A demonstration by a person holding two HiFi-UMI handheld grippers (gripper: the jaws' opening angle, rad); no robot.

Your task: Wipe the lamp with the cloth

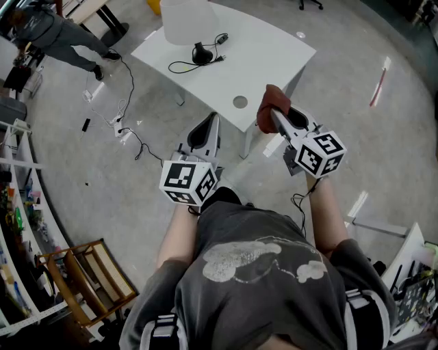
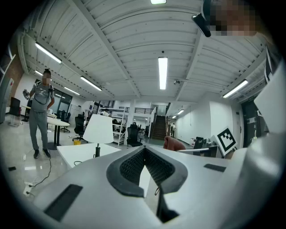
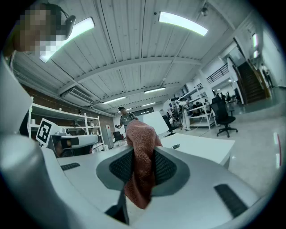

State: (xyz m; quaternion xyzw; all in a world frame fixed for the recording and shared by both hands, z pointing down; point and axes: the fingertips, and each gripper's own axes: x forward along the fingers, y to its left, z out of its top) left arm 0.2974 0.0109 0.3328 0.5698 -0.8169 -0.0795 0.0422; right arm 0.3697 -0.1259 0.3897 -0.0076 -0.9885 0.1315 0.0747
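A lamp with a white shade (image 1: pixel 186 19) and a black base (image 1: pixel 201 54) stands on the white table (image 1: pixel 267 55) ahead; its black cord (image 1: pixel 183 65) lies beside it. In the left gripper view the lamp (image 2: pixel 99 129) shows far off at the left. My right gripper (image 1: pixel 272 109) is shut on a reddish-brown cloth (image 1: pixel 268 104), held near the table's near edge; the cloth (image 3: pixel 142 156) hangs between the jaws. My left gripper (image 1: pixel 205 130) is shut and holds nothing, off the table's near left side.
A person (image 1: pixel 58 34) stands at the far left on the grey floor, near cables and a power strip (image 1: pixel 122 126). A wooden chair (image 1: pixel 89 273) sits at the lower left. Shelving (image 1: pixel 14 225) lines the left edge. The table has a round cable hole (image 1: pixel 239 102).
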